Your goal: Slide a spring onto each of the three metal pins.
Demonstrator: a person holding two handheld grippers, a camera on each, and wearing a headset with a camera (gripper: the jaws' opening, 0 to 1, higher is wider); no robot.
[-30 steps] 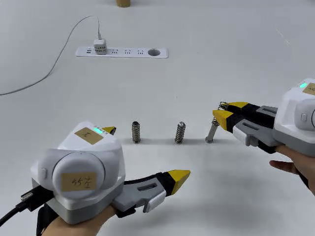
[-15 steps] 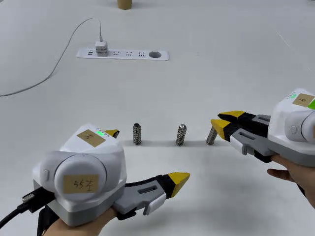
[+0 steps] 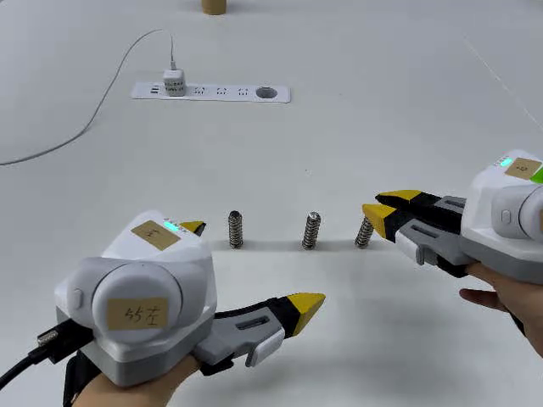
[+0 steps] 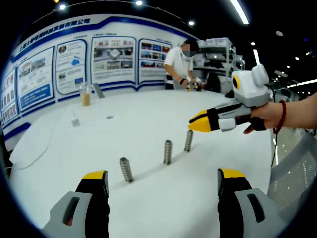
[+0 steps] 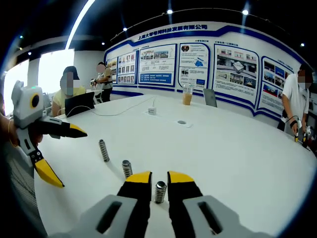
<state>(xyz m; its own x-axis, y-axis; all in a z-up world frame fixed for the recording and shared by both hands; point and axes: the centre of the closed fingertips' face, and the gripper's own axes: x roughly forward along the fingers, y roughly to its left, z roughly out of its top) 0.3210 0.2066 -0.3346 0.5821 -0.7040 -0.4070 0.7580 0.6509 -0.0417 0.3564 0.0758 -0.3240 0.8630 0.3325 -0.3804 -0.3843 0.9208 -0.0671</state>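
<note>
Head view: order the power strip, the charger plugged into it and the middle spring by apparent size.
1. power strip
2. charger and middle spring look alike; the spring sits nearer the camera, so no ranking.

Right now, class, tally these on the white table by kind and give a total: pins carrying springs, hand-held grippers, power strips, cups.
Pins carrying springs: 3 (left pin, middle pin, right pin)
Hand-held grippers: 2 (left hand-held gripper, right hand-held gripper)
Power strip: 1
Cup: 1
Total: 7
</note>
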